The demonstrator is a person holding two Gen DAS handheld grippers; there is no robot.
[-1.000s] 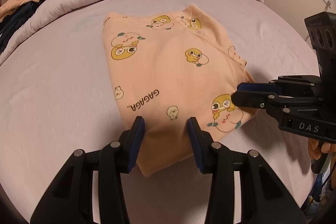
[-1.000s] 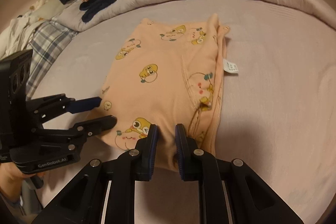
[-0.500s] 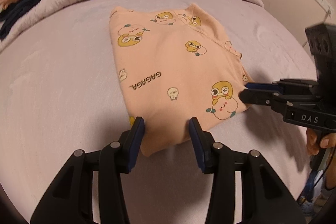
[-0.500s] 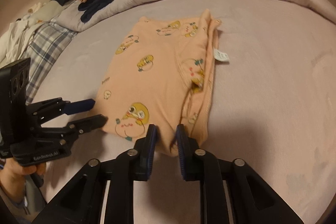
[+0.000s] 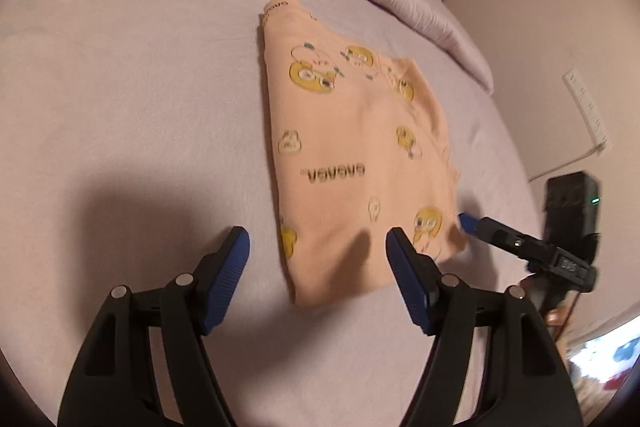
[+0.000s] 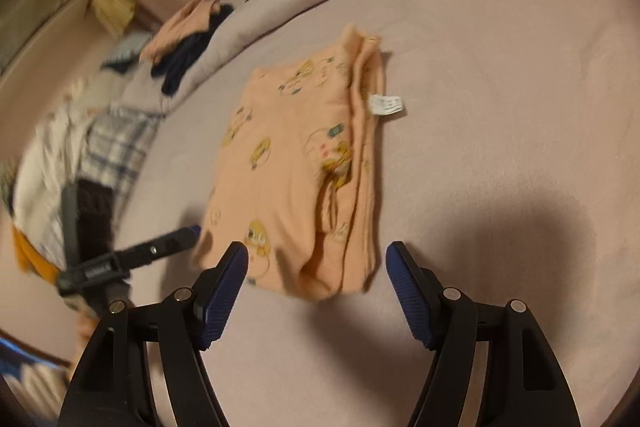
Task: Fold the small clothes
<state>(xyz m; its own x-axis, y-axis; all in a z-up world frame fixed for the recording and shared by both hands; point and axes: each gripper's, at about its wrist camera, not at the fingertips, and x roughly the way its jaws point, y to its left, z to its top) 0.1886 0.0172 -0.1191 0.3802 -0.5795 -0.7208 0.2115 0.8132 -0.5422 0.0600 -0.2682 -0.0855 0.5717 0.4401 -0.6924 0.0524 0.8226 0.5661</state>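
The peach garment (image 5: 360,163) lies folded into a compact rectangle mid-bed (image 5: 120,107), apparently finished, just beyond both left tongs (image 5: 318,251) and right tongs (image 6: 316,263), whose jaws are opening wide, gripping nothing.
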